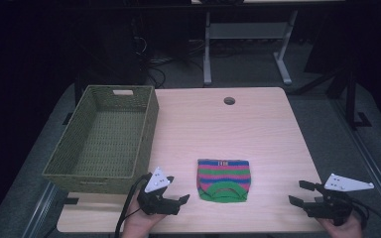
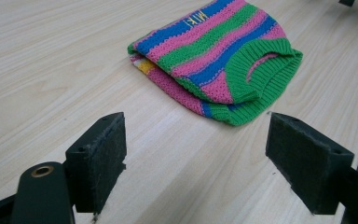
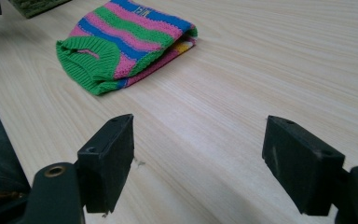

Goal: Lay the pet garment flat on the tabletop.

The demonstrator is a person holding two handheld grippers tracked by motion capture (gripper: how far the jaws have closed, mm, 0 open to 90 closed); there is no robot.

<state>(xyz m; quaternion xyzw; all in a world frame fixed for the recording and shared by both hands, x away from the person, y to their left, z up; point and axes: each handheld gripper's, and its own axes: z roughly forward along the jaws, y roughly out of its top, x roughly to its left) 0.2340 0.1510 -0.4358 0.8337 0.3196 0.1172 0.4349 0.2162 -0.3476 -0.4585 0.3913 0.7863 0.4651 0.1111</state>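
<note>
One folded striped knit [image 1: 223, 179] lies flat on table [image 1: 258, 129], near front edge, right of basket [image 1: 104, 141]. Left gripper [image 1: 171, 198] near knit's left side, jaws apart, empty. Right gripper [image 1: 302, 194] well apart on knit's right, jaws apart, empty. Risk: pinch catches only top layer, fold opens, knit sags when lifted. Basket's high wall stands between knit and basket inside.

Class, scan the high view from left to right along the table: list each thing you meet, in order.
Woven green basket → left gripper → folded striped knitted garment in green, pink and blue → right gripper.
</note>
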